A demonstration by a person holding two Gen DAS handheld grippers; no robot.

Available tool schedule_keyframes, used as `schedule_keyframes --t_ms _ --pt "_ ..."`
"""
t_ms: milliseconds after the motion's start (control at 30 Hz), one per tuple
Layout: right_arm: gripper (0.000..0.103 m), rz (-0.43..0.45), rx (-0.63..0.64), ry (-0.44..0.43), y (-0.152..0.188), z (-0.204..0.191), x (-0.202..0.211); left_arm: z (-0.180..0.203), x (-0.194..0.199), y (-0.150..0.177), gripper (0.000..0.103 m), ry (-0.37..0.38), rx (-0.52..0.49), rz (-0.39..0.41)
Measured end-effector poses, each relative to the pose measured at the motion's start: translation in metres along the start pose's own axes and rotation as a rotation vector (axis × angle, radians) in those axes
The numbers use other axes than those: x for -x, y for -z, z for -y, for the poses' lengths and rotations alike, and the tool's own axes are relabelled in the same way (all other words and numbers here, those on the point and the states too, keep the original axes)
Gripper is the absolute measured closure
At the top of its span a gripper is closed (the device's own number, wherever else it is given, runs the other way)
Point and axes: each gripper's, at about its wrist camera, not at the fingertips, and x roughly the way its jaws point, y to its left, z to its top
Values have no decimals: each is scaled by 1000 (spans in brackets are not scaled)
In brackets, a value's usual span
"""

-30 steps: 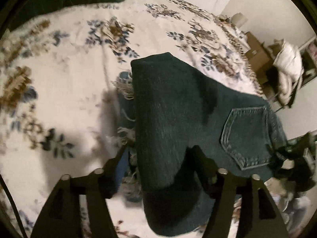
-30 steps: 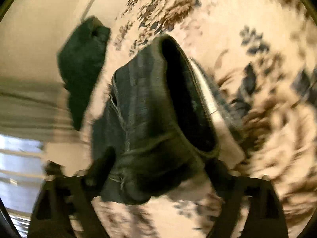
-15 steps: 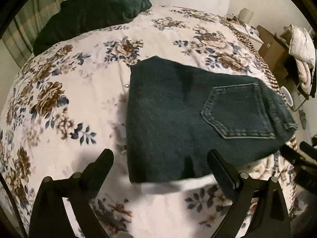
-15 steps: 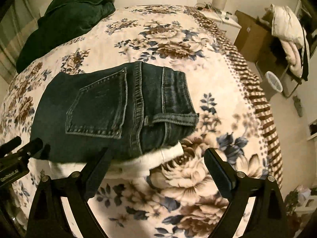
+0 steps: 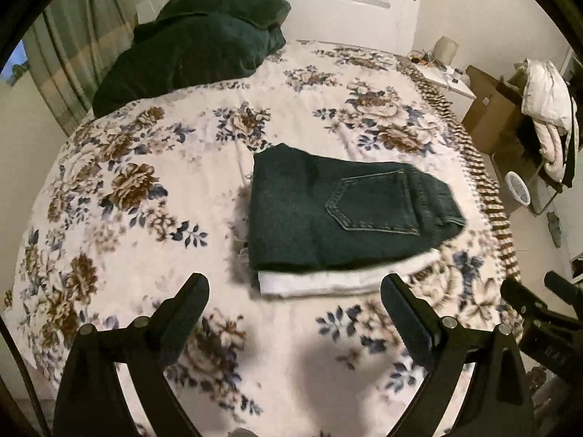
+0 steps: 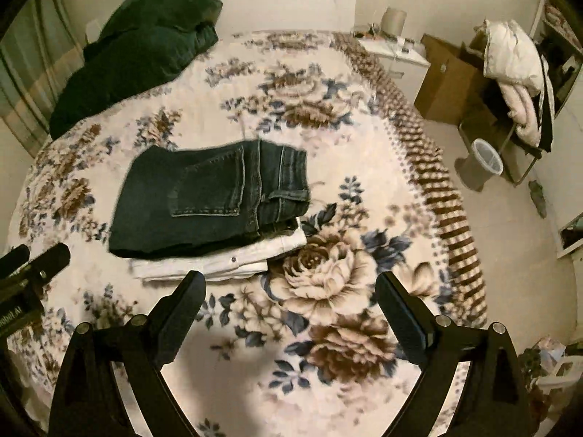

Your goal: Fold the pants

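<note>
Dark blue jeans (image 5: pixel 328 211) lie folded into a compact rectangle on the floral bedspread (image 5: pixel 145 182), back pocket up, resting on a folded white garment (image 5: pixel 320 282). They also show in the right wrist view (image 6: pixel 204 200), with the white garment (image 6: pixel 226 262) under them. My left gripper (image 5: pixel 295 302) is open and empty, held above the bed in front of the stack. My right gripper (image 6: pixel 291 298) is open and empty, in front and to the right of the stack. Neither touches the jeans.
Dark green pillows (image 5: pixel 196 47) lie at the head of the bed. The bed's right edge (image 6: pixel 437 196) drops to the floor, where a small bin (image 6: pixel 486 156), a cardboard box (image 6: pixel 448 83) and a chair heaped with white bedding (image 6: pixel 517 65) stand.
Both grippers let go of the jeans, opened and pulled back and up from the bed. The jeans now lie flat and folded on the white garment.
</note>
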Motion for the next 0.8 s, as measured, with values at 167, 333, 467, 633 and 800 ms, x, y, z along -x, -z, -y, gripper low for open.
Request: schedule_keyframes --t_ms 167,333,467,633,800 --pt "7 54 16 -17 11 7 77 11 65 14 6 -14 5 33" --pt "7 96 21 -47 28 16 167 20 150 33 6 -11 20 91" --pt "7 116 18 -66 44 24 235 22 204 47 6 -20 5 138" --pt "7 183 39 -66 64 28 323 19 274 60 6 2 -5 182" --pt "7 245 64 -57 80 23 391 16 324 71 6 -30 -10 245"
